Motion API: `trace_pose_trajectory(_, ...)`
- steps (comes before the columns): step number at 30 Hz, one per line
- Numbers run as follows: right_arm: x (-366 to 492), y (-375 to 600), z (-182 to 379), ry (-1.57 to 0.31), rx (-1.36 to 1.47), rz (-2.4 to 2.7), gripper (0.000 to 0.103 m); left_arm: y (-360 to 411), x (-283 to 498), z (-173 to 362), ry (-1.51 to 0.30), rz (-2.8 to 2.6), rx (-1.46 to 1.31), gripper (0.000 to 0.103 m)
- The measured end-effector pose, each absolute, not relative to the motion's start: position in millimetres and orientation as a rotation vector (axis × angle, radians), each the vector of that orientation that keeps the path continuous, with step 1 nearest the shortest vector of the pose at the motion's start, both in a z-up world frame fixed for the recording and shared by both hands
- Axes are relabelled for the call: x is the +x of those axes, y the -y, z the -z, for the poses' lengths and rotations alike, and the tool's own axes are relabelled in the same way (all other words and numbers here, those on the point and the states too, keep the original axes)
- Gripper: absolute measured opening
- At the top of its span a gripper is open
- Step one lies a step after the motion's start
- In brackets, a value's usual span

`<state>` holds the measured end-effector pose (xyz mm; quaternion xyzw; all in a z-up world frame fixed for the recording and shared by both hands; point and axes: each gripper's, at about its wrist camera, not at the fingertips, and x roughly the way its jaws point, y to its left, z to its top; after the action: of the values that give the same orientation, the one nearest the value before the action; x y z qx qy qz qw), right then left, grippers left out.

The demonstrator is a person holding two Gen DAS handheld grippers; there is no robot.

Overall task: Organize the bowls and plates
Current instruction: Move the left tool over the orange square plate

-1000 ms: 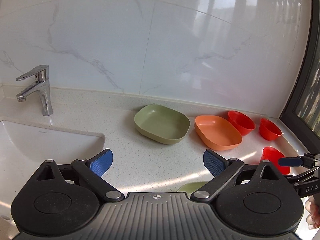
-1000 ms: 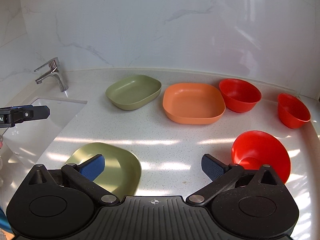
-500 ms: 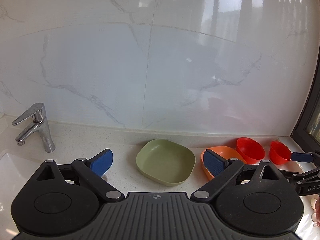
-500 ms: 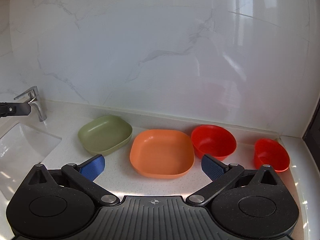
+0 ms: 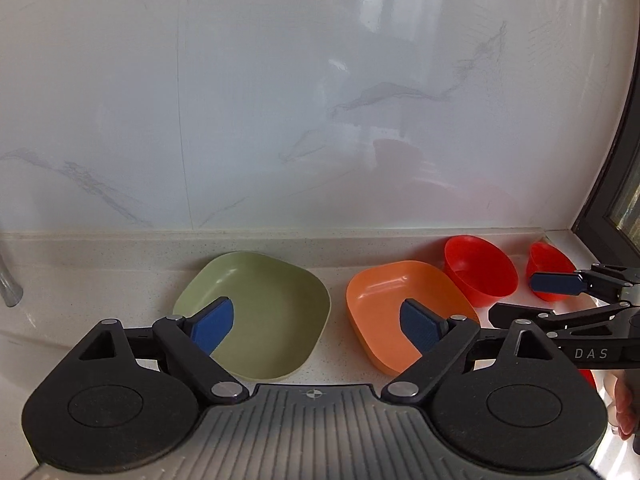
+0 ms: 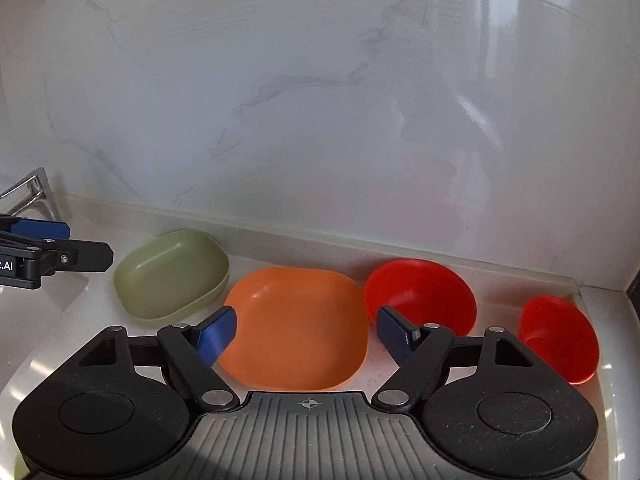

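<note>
Plates, green [image 5: 256, 312] and orange [image 6: 296, 332], and two red bowls [image 6: 420, 296] seemingly hold nothing.

White letters "DAS" stand on the black right gripper [image 5: 560, 300] seen from the left wrist, and ".AI" on the black left gripper [image 6: 60, 246] seen from the right.

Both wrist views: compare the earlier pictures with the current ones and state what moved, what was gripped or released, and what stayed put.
Both claws advanced toward the back wall: the left claw now hangs over the green plate, the right claw over the orange plate. Both claws' jaws are closing, with nothing gripped or released. The near green plate and near red bowl dropped out of view. The big red bowl and small red bowl stayed put.
</note>
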<state>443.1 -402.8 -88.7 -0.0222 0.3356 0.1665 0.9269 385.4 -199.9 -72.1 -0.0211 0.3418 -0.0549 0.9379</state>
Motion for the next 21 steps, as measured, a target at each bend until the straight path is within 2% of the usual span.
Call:
trace_pose_trajectory(4,461,409,106,-0.772,-0.021,-0.324,0.059,208,408,95,-0.763,0.145,-0.036,0.081)
trace_pose_trajectory(9,480,418,126,-0.866,0.048,-0.296,0.039,216,430,115,-0.850,0.184,-0.071,0.056)
trace_pose_trajectory(14,493,424,141,-0.923,0.088,-0.268,0.033,228,444,130,-0.883,0.209,-0.052,0.053)
trace_pose_trajectory(21,515,429,154,-0.985,0.103,-0.235,0.031,229,462,145,-0.932,0.185,-0.072,0.053)
